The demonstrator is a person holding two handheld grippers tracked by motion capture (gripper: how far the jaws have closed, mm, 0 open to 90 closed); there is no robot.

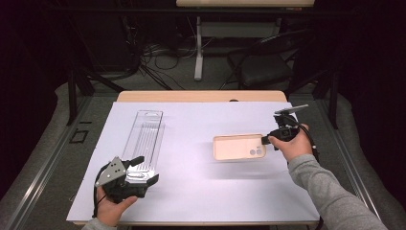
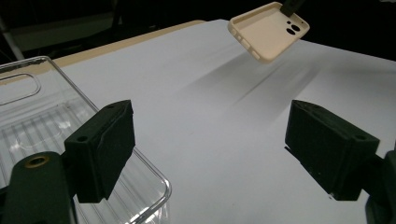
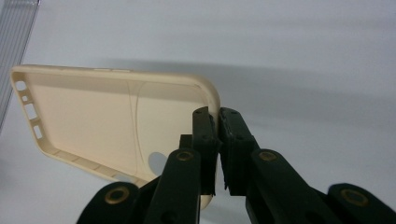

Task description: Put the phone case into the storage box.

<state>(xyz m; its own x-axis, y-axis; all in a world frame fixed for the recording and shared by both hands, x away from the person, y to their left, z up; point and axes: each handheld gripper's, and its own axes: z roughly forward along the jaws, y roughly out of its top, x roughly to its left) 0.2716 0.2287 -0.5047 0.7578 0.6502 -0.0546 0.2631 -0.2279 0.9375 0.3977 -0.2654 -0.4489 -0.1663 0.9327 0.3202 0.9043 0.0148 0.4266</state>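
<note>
I have the white sheet (image 1: 191, 191) covering the bench (image 1: 201, 96), with the long clear plastic tray (image 1: 143, 139) lying at the left and running from far to near. The beige phone case (image 1: 238, 147) is at the right of the middle, lifted off the sheet with its open side up and its shadow below it. I judge the step in hand to be carrying the case, most likely over to the tray at the left; the next move would call for a level sweep leftward without letting the thin rim slip.

My right hand (image 1: 296, 143) comes in from the near right, forearm slanting toward the middle, and the right gripper (image 1: 266, 139) points left with its fingers (image 3: 205, 135) clamped on the case's camera-end rim. My left hand (image 1: 112, 206) rests at the near left, the left gripper (image 1: 143, 173) at the tray's near end, its fingers (image 2: 100, 149) wide apart, one over the tray's corner, pressing on nothing
</note>
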